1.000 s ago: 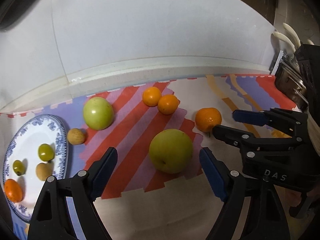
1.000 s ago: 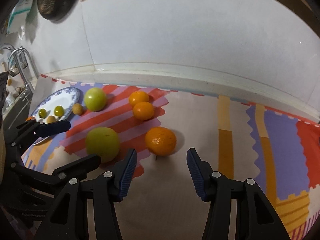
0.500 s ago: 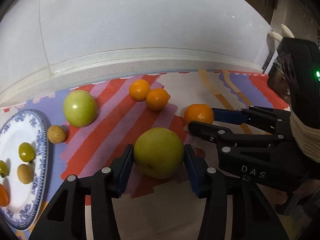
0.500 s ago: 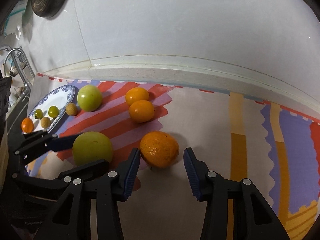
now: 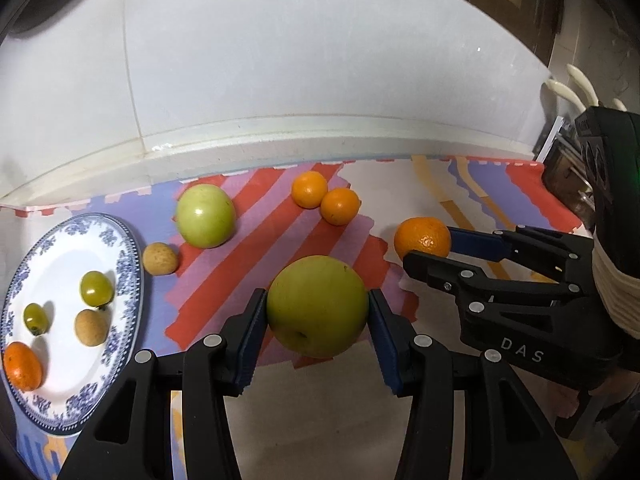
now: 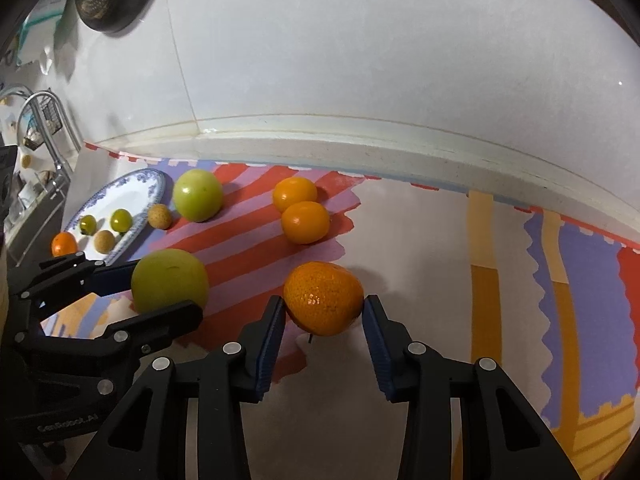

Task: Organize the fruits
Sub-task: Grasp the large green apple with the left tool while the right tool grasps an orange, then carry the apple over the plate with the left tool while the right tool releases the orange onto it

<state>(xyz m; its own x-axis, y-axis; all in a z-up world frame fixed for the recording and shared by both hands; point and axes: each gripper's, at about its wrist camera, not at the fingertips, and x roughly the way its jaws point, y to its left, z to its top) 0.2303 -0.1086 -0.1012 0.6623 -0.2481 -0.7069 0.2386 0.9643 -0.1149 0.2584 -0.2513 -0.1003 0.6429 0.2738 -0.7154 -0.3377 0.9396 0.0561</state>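
Down on the striped mat, both tools angle steeply: left gripper clamped on the big green apple, right gripper closing, pads touching the large orange. Beyond, two small oranges touch; a second green apple sits near a brown fruit beside the blue-rimmed plate. Only the right view shows the tap at far left

Clamped between the blue pads of the left gripper, a large green apple above a striped mat, with the right gripper closing around an orange and a blue-rimmed plate of small fruit at left.
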